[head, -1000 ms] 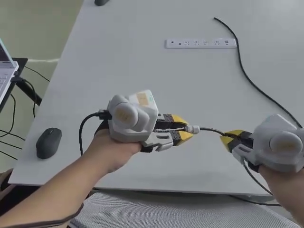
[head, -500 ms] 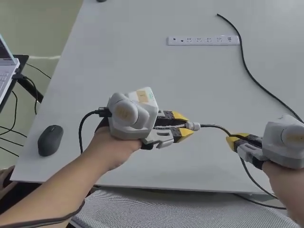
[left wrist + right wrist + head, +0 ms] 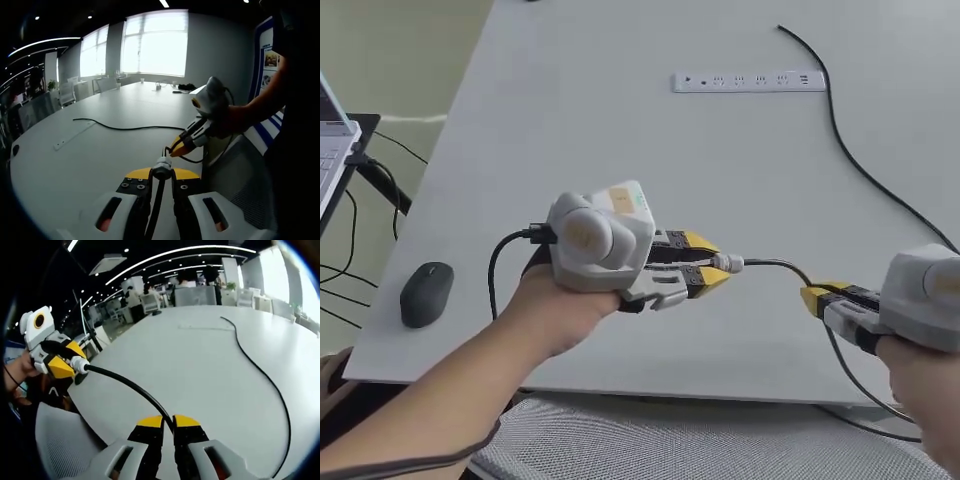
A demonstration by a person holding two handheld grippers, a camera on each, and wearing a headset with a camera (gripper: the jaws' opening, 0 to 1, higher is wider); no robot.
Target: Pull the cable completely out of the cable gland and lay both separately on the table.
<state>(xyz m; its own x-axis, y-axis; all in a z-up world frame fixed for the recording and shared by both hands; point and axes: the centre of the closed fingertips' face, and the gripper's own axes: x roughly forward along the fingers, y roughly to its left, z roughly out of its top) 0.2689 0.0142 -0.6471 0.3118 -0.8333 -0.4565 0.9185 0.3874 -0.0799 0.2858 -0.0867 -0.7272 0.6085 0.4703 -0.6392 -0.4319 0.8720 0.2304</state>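
The job was only part done. The left hand-held gripper was closed on the cable gland and held it in the air above the near edge of the worktop. The black cable arced from the gland's nose to the right hand-held gripper, whose jaws were pinched on it. In the left gripper view, cable also ran back behind the gland, so it was not out yet. Two steps seemed left: draw the cable free, then lay both apart on the worktop.
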